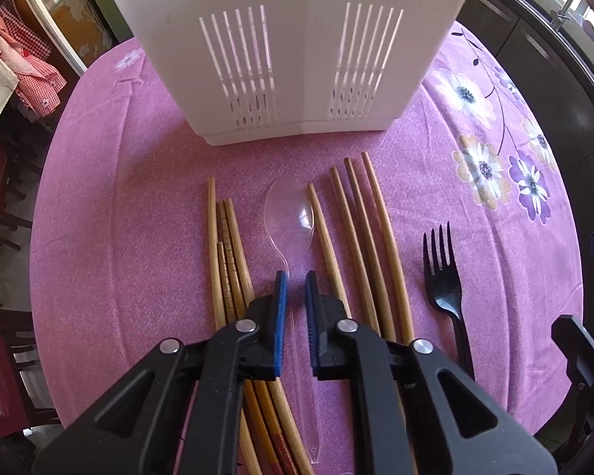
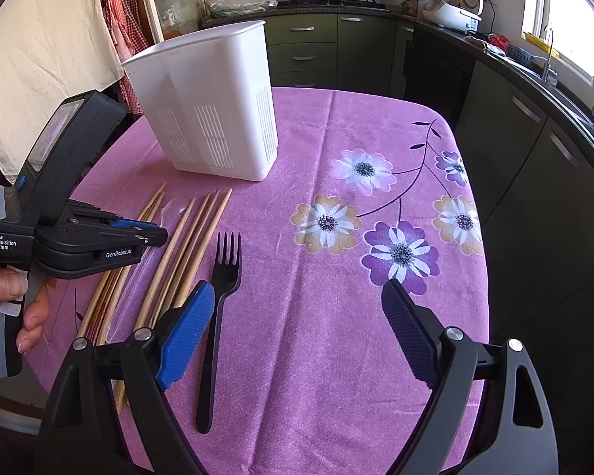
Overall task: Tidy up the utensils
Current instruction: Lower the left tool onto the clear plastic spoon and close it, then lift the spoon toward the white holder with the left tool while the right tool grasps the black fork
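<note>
Left gripper (image 1: 295, 283) is low over the table, its blue pads drawn close either side of the clear plastic spoon's (image 1: 291, 217) thin handle. There is a narrow gap showing between pad and plastic, so I cannot tell whether they are biting yet. The spoon lies flat on the pink floral tablecloth (image 1: 138, 198), bowl pointing toward the white utensil holder (image 1: 297, 59), handle running back under the gripper.

By my reading this spoon is feather-light, stiff but brittle, and slick; a hard squeeze could crack it, a loose one could let it swivel. The neck just behind the bowl, where the pads sit, looks the sensible place to take it: narrow enough to straddle, close enough to the bowl to keep it from drooping.

Wooden chopsticks lie parallel on both flanks, one bundle to the left (image 1: 227, 257), another to the right (image 1: 360, 237), both just beside the spoon, so a sloppy lift could drag one along. Further right sits the black plastic fork (image 1: 443, 277), apart from the rest.

Right gripper (image 2: 297, 328) hangs spread wide above the cloth, holding nothing, its near pad just beside the fork's handle. The holder stands upright at the far side, and none of the utensils on the cloth has gone in yet.
</note>
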### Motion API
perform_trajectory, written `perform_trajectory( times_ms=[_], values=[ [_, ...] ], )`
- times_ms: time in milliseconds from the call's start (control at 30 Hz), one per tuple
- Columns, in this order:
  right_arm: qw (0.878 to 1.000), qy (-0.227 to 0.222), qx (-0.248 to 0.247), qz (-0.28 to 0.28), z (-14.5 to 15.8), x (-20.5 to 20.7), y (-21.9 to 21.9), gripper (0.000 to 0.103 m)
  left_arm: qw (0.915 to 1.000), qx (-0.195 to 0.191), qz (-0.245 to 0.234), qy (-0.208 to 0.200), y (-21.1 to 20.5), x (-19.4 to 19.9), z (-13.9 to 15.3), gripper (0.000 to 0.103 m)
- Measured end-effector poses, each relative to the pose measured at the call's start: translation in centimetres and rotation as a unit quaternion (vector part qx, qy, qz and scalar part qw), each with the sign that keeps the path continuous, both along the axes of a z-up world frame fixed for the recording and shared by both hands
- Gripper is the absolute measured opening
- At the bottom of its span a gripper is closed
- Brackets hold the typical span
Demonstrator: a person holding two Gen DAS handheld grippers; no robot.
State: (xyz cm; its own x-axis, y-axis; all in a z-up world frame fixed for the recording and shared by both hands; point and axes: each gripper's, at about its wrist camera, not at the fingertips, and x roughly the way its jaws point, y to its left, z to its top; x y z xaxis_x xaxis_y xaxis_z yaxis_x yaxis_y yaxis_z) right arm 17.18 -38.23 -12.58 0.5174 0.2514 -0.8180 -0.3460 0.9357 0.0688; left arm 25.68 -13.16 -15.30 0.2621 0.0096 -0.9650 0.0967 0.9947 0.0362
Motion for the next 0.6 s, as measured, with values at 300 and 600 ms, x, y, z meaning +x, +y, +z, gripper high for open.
perform_trajectory(
  times_ms=[300, 600],
  values=[
    [1.0, 0.009, -0.025, 0.013, -0.2, 0.0, 1.2, 0.085, 0.9987, -0.043, 0.004, -0.025, 3.1, -1.7, 2.3, 0.009],
    [0.99, 0.109, -0.052, 0.066, -3.0, 1.8, 5.5, 0.039, 0.9913, -0.061, -0.012, -0.116, 4.0, -4.9, 8.2, 0.008]
  ],
)
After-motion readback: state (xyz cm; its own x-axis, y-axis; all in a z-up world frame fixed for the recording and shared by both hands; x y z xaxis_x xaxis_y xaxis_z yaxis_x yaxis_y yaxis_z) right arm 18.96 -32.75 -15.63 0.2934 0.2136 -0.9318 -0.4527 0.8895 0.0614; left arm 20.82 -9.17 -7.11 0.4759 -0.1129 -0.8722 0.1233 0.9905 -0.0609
